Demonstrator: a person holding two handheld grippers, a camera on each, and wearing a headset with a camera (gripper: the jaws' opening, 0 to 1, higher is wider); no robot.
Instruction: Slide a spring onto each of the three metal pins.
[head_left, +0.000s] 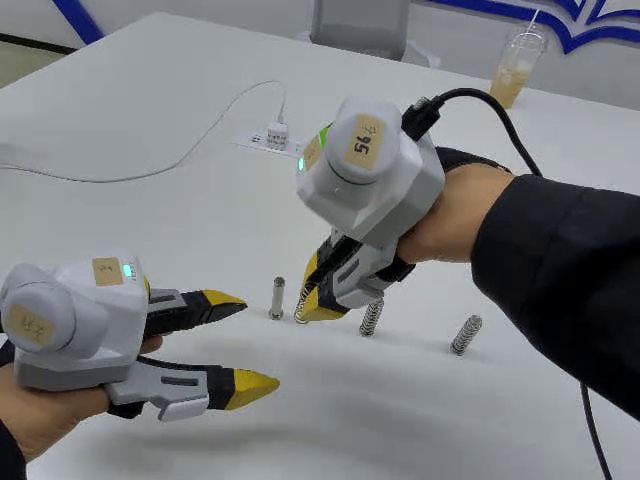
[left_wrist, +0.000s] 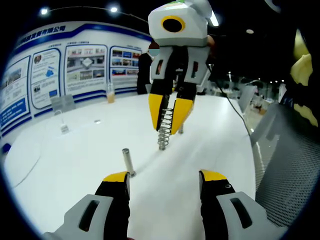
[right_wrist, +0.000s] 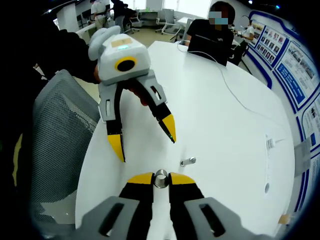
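Note:
A bare metal pin (head_left: 277, 297) stands upright on the white table (head_left: 180, 200). Just right of it my right gripper (head_left: 314, 306) points down, shut on a spring (head_left: 302, 306) held upright. In the left gripper view that spring (left_wrist: 163, 127) has its lower end at the table, beside the pin (left_wrist: 128, 161). Two more springs (head_left: 371, 317) (head_left: 466, 334) stand tilted further right; I cannot tell whether pins are inside them. My left gripper (head_left: 245, 342) hovers open at the lower left, nothing between its fingers. The right gripper view shows the spring (right_wrist: 160, 178) end-on, the pin (right_wrist: 188, 161) and the left gripper (right_wrist: 146, 145).
A white cable with an adapter (head_left: 277, 135) lies at the back of the table. A drink cup (head_left: 515, 68) stands at the far right edge. A grey stand (head_left: 360, 25) sits at the back. A mesh chair (right_wrist: 60, 125) stands beside the table; a person sits at the far end.

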